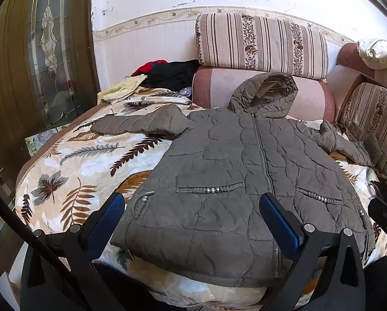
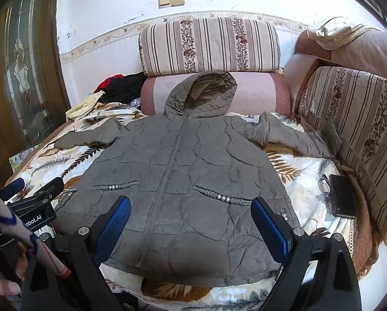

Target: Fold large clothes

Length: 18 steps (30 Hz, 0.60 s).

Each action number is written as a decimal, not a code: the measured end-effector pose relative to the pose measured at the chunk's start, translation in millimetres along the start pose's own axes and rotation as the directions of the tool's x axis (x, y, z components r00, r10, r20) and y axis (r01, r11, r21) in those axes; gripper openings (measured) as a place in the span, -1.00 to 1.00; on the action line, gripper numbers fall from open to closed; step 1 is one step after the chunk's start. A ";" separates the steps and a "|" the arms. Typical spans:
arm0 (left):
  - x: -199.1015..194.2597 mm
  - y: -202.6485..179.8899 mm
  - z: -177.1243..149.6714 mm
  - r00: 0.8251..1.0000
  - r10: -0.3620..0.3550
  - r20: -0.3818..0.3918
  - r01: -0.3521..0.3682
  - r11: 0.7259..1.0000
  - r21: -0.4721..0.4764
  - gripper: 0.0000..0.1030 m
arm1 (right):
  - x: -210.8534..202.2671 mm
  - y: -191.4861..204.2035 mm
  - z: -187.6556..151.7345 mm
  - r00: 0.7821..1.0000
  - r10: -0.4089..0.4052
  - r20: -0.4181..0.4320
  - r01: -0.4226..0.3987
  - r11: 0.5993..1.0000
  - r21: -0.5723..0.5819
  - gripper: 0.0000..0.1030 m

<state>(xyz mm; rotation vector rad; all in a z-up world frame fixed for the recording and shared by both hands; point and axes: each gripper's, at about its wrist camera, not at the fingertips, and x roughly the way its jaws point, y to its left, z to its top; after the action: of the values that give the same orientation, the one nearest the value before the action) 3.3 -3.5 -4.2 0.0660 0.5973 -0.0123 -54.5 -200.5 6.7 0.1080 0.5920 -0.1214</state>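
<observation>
A grey-brown quilted hooded jacket point(image 1: 219, 160) point(image 2: 183, 171) lies flat, front up and zipped, on a leaf-patterned blanket point(image 1: 71, 160). Its hood point(image 1: 266, 93) rests against a pink bolster. One sleeve point(image 1: 141, 123) stretches out to the left; the other sleeve point(image 2: 292, 134) lies crumpled to the right. My left gripper point(image 1: 192, 204) hovers open over the hem's left half, with nothing between its blue pads. My right gripper point(image 2: 191, 200) is open above the hem's right half, also holding nothing. In the right wrist view the left gripper point(image 2: 34, 185) shows at the left, beside the jacket's corner.
A striped cushion point(image 1: 260, 44) sits on the pink bolster point(image 1: 214, 88) at the back; another striped cushion point(image 2: 354, 119) lines the right side. Black and red clothes point(image 1: 170, 73) are piled at the back left. A dark flat case point(image 2: 342, 197) lies on the blanket's right. A glass-panelled door point(image 1: 48, 51) stands to the left.
</observation>
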 end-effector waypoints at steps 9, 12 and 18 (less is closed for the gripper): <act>-0.4 8.2 -6.9 0.993 0.010 0.118 -0.011 1.000 0.008 1.00 | -2.1 -1.7 -2.5 1.000 0.005 0.003 -0.005 1.000 0.008 0.87; -5.5 5.9 -4.4 0.997 0.006 0.078 -0.006 1.000 0.001 1.00 | -2.2 -3.9 -4.3 1.000 0.012 -0.001 -0.012 1.000 0.016 0.87; -4.8 -1.5 -0.2 1.000 -0.016 0.002 0.016 1.000 -0.026 1.00 | 2.5 -11.1 -6.0 1.000 0.020 -0.017 -0.020 0.999 0.031 0.87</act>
<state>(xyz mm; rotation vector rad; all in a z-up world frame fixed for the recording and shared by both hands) -0.8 -5.0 -1.7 0.0365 0.5962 -0.0199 -57.3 -210.9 -0.4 0.1448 0.6062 -0.1102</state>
